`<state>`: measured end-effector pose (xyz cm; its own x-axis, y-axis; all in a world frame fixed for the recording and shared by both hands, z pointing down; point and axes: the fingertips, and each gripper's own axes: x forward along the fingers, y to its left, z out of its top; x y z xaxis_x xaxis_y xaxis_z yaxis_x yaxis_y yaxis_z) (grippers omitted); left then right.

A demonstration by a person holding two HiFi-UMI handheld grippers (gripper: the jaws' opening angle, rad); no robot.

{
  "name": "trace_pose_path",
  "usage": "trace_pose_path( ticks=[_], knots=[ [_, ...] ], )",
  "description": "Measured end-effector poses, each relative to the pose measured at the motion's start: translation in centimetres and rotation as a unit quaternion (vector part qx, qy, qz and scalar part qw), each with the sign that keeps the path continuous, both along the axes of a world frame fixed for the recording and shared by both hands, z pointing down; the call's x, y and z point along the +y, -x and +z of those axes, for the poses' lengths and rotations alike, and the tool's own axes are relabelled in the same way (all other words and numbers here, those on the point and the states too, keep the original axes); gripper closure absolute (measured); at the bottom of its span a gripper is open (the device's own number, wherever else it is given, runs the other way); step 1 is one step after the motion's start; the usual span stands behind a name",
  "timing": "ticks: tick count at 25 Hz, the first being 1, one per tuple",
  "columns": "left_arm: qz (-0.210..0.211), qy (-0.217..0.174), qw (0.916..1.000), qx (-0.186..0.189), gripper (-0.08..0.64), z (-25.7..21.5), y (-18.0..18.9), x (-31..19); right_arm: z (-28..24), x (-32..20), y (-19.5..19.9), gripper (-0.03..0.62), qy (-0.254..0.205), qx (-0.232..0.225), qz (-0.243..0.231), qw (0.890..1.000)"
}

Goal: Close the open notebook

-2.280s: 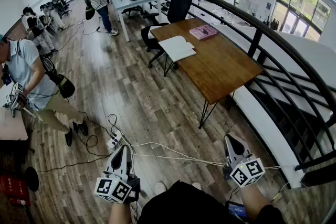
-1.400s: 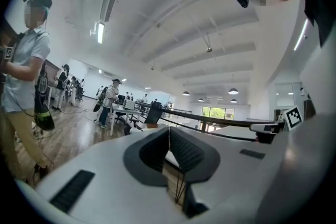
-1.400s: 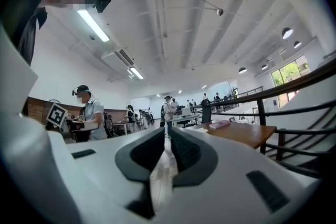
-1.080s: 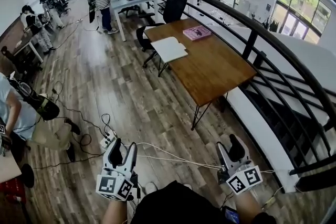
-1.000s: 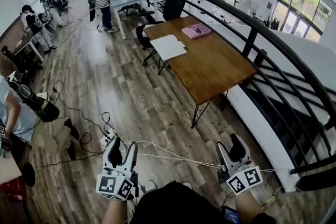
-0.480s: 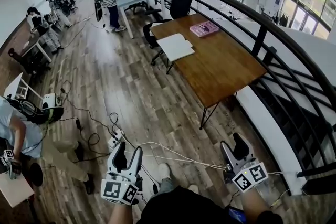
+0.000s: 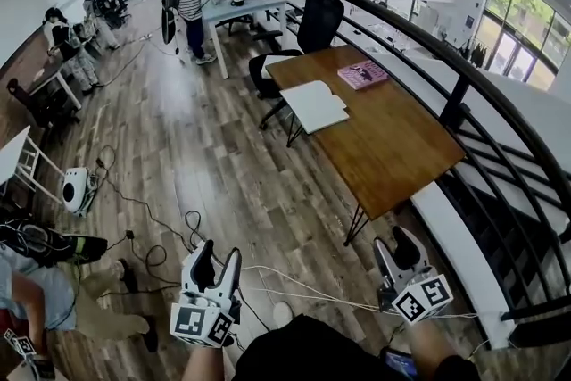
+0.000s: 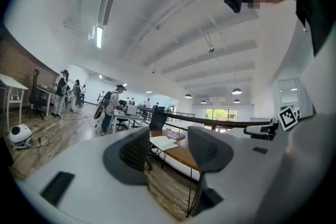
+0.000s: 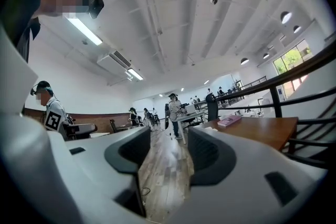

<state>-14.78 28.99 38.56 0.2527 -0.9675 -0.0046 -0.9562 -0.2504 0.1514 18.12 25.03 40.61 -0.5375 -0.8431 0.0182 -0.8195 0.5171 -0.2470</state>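
Observation:
The open white notebook [image 7: 314,105] lies flat on the near left part of a wooden table [image 7: 393,147], far ahead of both grippers; the left gripper view shows the notebook [image 8: 164,142] small in the distance. A pink book [image 7: 362,74] lies behind it. My left gripper [image 7: 219,256] is held low over the floor, open, with nothing between its jaws [image 8: 169,150]. My right gripper [image 7: 393,245] is level with it at the right; its jaws are closing but stand well apart, and only floor shows between them [image 9: 163,152].
A black railing [image 7: 455,89] runs along the table's right side. A black office chair [image 7: 317,18] stands at the table's far end. Cables [image 7: 161,250] and a white round device [image 7: 76,190] lie on the wood floor. A person in a striped shirt [image 7: 192,0] stands at a white desk.
The view and both grippers have moved forward across the floor towards the table. The person at the left edge has slid down to the bottom left corner.

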Motion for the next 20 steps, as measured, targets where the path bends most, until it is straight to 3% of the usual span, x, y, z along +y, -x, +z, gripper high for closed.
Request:
trace_pose_path(
  ticks=[10, 20],
  knots=[
    [-0.02, 0.019, 0.9996, 0.011, 0.345, 2.3, 10.3, -3.4, 0.1, -5.3, 10.9, 0.385, 0.004, 0.035, -0.036, 0.999],
    [-0.041, 0.042, 0.9975, 0.038, 0.353, 4.7, 14.0, -5.0, 1.5, -8.8, 13.6, 0.393, 0.032, 0.06, -0.045, 0.997]
  ],
)
